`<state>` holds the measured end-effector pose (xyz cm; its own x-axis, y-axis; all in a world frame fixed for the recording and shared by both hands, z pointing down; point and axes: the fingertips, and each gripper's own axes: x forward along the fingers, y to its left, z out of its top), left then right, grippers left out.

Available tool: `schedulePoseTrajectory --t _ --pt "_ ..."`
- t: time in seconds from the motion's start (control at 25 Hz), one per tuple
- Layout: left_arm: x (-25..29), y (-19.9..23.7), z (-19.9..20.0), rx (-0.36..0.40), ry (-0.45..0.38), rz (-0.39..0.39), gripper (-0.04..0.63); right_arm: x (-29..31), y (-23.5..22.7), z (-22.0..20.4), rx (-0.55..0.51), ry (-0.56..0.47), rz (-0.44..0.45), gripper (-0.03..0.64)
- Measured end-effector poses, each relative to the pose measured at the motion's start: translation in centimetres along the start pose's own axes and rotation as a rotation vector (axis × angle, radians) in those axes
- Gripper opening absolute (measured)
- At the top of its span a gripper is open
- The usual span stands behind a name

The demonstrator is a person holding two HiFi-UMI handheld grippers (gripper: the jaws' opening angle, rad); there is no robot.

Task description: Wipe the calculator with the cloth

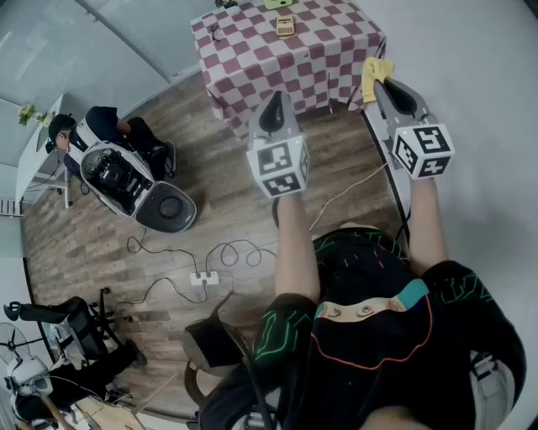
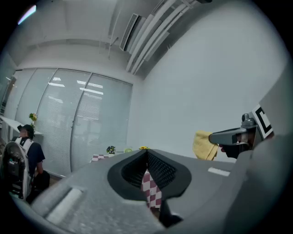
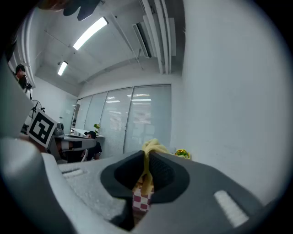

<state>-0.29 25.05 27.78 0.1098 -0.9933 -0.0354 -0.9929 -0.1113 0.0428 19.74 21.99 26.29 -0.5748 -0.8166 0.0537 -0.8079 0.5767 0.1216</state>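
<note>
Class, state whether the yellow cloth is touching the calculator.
Apart. Head view: the cloth sits in the right claw, short of the table where the calculator lies.

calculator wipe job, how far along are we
Done: the yellow cloth is picked up, pinched in the shut right gripper. In hand: both grippers hang in the air short of the checkered table; the left gripper is shut and empty. Left: the calculator lies on the table, apart from the cloth, so all the wiping remains.

Checkered table stands on wood-plank floor beside white wall
</note>
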Motion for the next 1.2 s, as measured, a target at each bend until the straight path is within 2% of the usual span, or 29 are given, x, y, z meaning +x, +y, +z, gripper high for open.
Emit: schedulePoseTrajectory --t 0.2,0.4,0.64,0.88,1.04,1.2 --pt "-0.3 0.9 -0.1 0.001 0.005 0.0 0.011 0.5 1.1 0.5 -0.018 0.004 0.022 0.037" --pt "0.3 1.7 -1.0 -0.019 0.02 -0.005 0.011 1.2 0.4 0.1 0.016 0.0 -0.027 0.037" --pt "2.3 2.5 -2.6 -0.052 0.039 0.003 0.011 3.2 -1.3 -1.1 0.008 0.035 -0.048 0.037" --pt "6.1 6.0 -3.1 -0.027 0.044 0.047 0.011 9.2 -3.0 -2.2 0.043 0.038 -0.042 0.038" --pt "9.7 8.6 -4.0 -0.043 0.077 0.085 0.011 14.5 -4.5 -2.2 0.061 0.041 -0.019 0.037" --pt "12.8 9.4 -7.5 -0.055 0.178 0.099 0.011 18.6 -6.4 -5.0 0.101 0.099 -0.009 0.037"
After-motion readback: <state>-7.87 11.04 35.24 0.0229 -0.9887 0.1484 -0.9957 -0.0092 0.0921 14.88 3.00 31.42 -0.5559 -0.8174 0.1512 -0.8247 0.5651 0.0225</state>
